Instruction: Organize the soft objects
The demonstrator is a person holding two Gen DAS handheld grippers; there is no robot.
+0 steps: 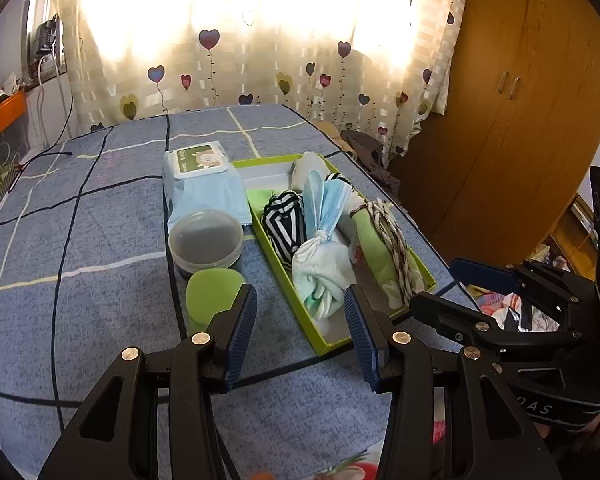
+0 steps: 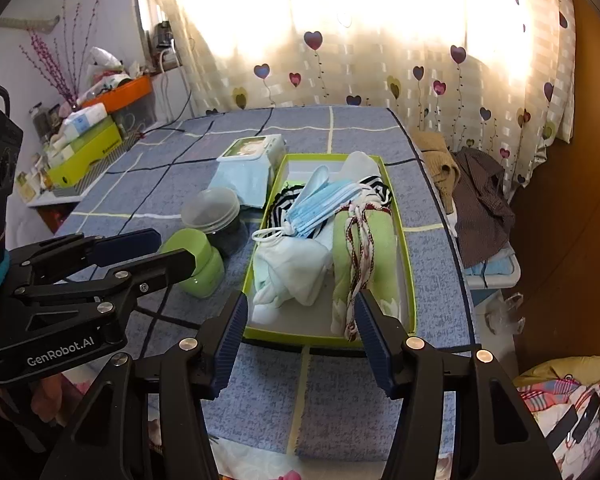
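We've got both the left gripper (image 1: 300, 332) and right gripper (image 2: 302, 338) open and empty at the near end of the green tray (image 2: 410, 280), so a careless sweep could snag the braided cord (image 2: 358, 264) and drag stuff out.

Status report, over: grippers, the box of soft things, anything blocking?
Left gripper and right gripper: jaws open, empty. Green box holds rolled cloths, masks. Nothing blocking.
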